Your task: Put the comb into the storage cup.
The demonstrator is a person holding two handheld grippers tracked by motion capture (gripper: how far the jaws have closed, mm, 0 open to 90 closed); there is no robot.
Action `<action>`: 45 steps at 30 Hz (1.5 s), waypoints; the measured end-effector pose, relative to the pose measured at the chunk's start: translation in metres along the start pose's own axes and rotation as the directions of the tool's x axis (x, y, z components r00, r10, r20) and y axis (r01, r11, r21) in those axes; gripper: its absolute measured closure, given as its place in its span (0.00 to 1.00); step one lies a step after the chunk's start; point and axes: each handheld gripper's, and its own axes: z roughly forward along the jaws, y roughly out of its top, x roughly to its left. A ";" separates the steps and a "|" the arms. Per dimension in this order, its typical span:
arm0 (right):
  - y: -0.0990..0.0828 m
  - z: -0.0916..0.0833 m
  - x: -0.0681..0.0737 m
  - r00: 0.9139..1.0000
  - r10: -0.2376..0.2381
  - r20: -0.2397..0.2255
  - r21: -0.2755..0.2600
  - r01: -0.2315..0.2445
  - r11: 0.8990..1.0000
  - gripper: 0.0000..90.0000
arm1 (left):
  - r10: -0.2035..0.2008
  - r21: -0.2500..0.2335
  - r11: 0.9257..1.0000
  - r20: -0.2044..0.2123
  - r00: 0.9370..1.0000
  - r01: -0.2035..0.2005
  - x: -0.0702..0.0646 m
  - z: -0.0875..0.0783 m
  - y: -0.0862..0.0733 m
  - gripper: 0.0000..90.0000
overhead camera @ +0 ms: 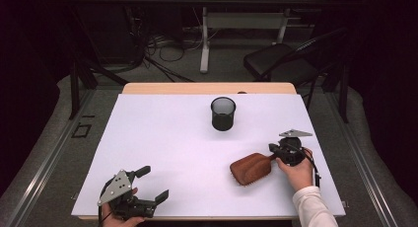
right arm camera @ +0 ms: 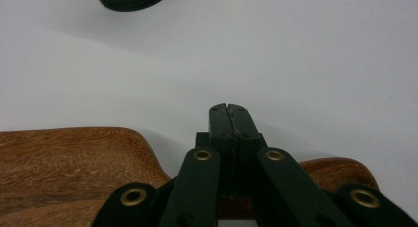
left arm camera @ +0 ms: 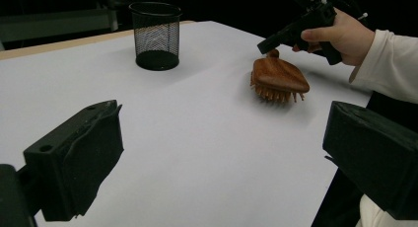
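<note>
Right gripper [overhead camera: 274, 149] clamped on wooden hairbrush [overhead camera: 251, 168] handle, likely for lifting toward far mesh cup [overhead camera: 223, 113]; left gripper [overhead camera: 153, 183] agape, idle, near-left.

— Classification of premises?
— A laboratory or recording room, not a home. The surface [overhead camera: 162, 153] is covered in a plain white sheet and stands on grey carpet between dark, unlit surroundings.
— Supporting evidence?
— Loose cables [overhead camera: 162, 49] lie bundled on the floor behind (beside a white desk frame [overhead camera: 204, 39]). A black chair [overhead camera: 281, 61] stands unoccupied. Metal rails [overhead camera: 47, 158] run along the floor on both sides.
</note>
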 end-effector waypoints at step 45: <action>-0.033 -0.018 0.012 1.000 0.025 -0.015 0.069 -0.023 0.997 1.00 | -0.016 -0.008 1.000 0.002 1.000 0.016 0.001 0.000 0.000 0.02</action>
